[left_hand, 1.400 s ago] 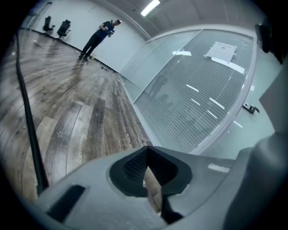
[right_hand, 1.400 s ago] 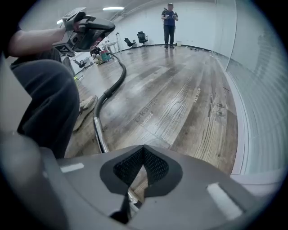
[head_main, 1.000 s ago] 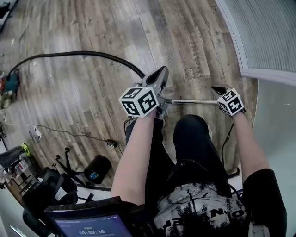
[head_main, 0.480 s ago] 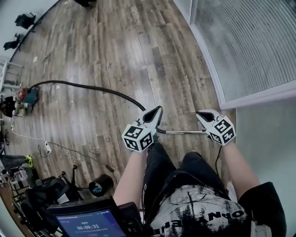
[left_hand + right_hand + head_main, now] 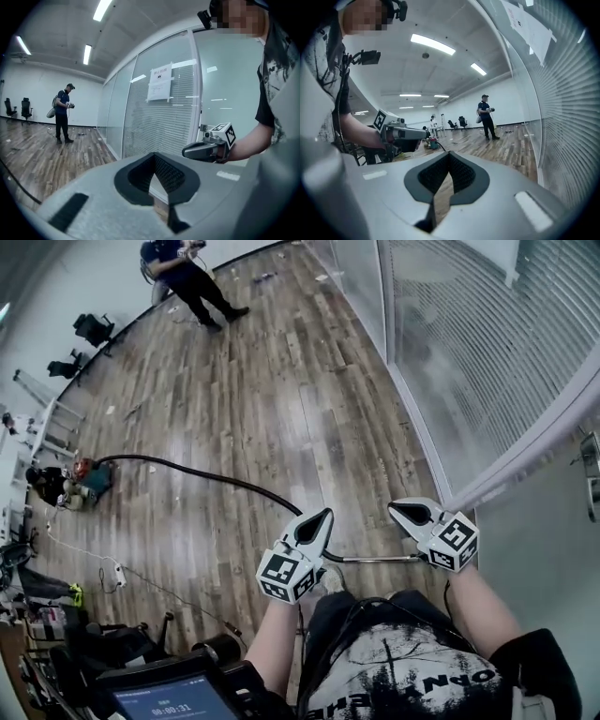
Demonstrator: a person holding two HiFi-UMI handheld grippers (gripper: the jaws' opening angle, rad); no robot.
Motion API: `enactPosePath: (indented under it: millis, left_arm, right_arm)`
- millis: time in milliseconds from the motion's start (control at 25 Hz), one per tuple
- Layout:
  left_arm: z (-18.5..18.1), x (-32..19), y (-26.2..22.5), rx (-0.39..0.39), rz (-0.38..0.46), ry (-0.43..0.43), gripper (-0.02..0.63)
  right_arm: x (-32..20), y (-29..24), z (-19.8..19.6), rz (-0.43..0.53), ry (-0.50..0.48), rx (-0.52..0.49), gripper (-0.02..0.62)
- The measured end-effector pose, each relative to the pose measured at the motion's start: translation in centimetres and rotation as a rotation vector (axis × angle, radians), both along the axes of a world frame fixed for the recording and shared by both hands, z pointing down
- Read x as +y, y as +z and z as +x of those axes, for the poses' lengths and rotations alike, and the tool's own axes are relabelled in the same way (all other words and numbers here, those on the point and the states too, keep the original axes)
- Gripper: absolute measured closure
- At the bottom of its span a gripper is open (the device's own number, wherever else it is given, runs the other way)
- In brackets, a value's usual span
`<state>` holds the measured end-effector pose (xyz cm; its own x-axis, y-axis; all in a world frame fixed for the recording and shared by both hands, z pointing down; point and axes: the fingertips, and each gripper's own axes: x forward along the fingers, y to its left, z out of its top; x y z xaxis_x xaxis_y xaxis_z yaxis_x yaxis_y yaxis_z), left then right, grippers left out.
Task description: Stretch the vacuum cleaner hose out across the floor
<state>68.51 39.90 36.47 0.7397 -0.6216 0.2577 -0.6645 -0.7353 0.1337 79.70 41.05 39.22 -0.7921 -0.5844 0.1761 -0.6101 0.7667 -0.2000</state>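
Note:
The black vacuum hose snakes over the wood floor from the small vacuum cleaner at the left until it vanishes behind my left gripper. In the left gripper view a stretch of hose crosses the lower left. A thin metal wand shows between the two grippers, seemingly lower down by the person's legs. The left gripper is shut and empty. My right gripper is level with it, a little apart, also shut with nothing in it.
A glass wall with blinds runs along the right. Another person stands far off. Chairs line the far wall. A power strip with cable and clutter lie at the lower left, a screen near the bottom edge.
Both grippers have risen, still shut, and the floor looks farther away. The view has swung up, bringing in the vacuum cleaner, the far wall and the other person. The left gripper has rolled.

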Motion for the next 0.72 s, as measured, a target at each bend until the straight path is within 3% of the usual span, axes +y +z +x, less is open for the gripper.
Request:
enactPosePath:
  millis: [80, 280, 520, 720]
  left_arm:
    - [-0.5, 0.3, -1.2, 0.008, 0.023, 0.011, 0.606]
    - [-6.3, 1.0, -7.2, 0.033, 0.062, 0.017, 0.606]
    - [-7.5, 1.1, -6.5, 0.061, 0.092, 0.005, 0.606]
    - [-12.3, 1.4, -5.9, 0.079, 0.106, -0.061, 0.606]
  right_arm:
    - [0.4, -2.0, -0.7, 0.05, -0.014, 0.01, 0.589]
    - [1.6, -9.0, -6.8, 0.125, -0.021, 0.076, 0.589]
    - [0.5, -7.7, -9.7, 0.166, -0.042, 0.082, 0.589]
    - [-0.4, -8.1, -15.2, 0.209, -0.091, 0.084, 0.589]
